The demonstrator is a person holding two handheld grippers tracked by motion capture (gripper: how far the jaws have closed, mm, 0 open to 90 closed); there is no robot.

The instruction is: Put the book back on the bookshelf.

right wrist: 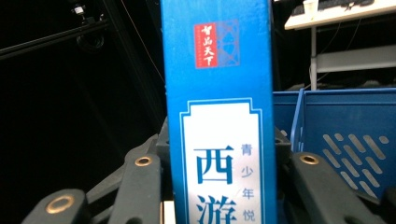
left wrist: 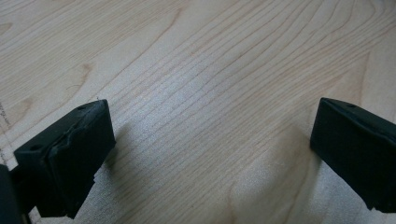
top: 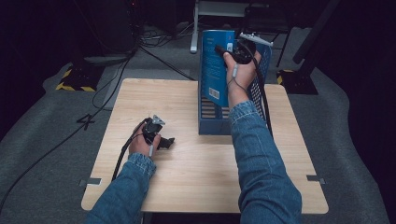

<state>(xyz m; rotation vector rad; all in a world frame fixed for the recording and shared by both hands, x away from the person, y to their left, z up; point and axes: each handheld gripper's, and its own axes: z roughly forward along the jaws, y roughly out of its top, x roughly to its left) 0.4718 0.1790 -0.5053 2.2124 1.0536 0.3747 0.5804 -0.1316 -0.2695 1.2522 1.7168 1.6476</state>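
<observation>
Looking down, high view: the right gripper holds a blue book upright above a blue slotted basket at the far right of the wooden bench
High view, left side: the left gripper rests low on the bench in the left hand, well apart from the basket
Left gripper view: its two black fingers stand wide apart over bare wood grain, with nothing between them
Right gripper view: fingers are clamped on both sides of the book's spine, which shows a red label and Chinese characters; the basket wall sits just behind at right
</observation>
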